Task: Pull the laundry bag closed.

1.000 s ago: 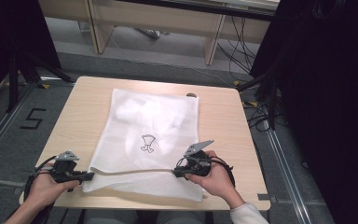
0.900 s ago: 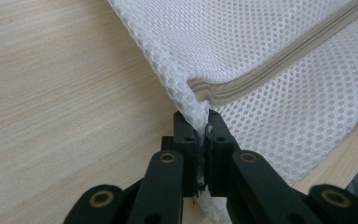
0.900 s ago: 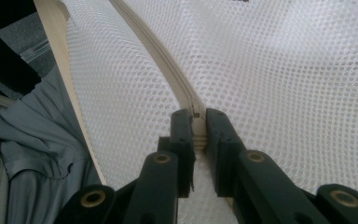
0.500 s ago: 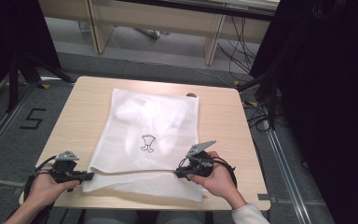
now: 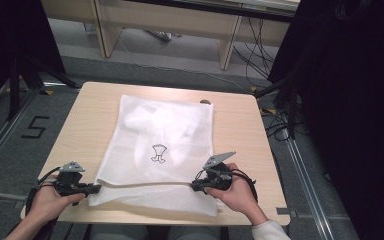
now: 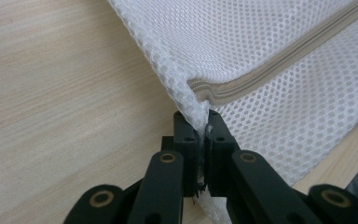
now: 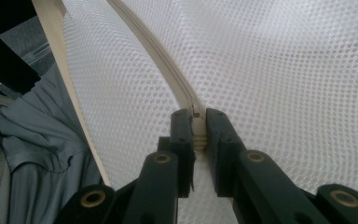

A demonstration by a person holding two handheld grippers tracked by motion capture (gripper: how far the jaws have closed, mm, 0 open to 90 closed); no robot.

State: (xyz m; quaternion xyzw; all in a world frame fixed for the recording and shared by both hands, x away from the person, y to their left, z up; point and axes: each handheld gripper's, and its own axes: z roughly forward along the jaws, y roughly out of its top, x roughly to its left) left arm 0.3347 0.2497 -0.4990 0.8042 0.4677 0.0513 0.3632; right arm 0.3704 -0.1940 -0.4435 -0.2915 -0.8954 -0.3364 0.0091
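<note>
A white mesh laundry bag (image 5: 165,132) lies flat on the wooden table (image 5: 240,130), with a small black drawing at its middle. A beige zipper (image 5: 145,184) runs across its near end. My left gripper (image 5: 96,188) is shut on the bag's near left corner, at the zipper's end. In the left gripper view the jaws (image 6: 199,119) pinch the mesh (image 6: 270,51) just below the zipper (image 6: 279,70). My right gripper (image 5: 195,186) is shut on the zipper pull (image 7: 198,125), with the zipper (image 7: 158,56) running away from it across the mesh.
A small dark round spot (image 5: 205,102) sits on the table at the bag's far right corner. Bare table lies on both sides of the bag. Black curtains stand to the right, and cables lie on the floor behind. The person's grey clothing (image 7: 32,154) is below the table edge.
The right gripper has crept slightly to the right with the zipper pull. The left gripper has stayed put on the corner.
</note>
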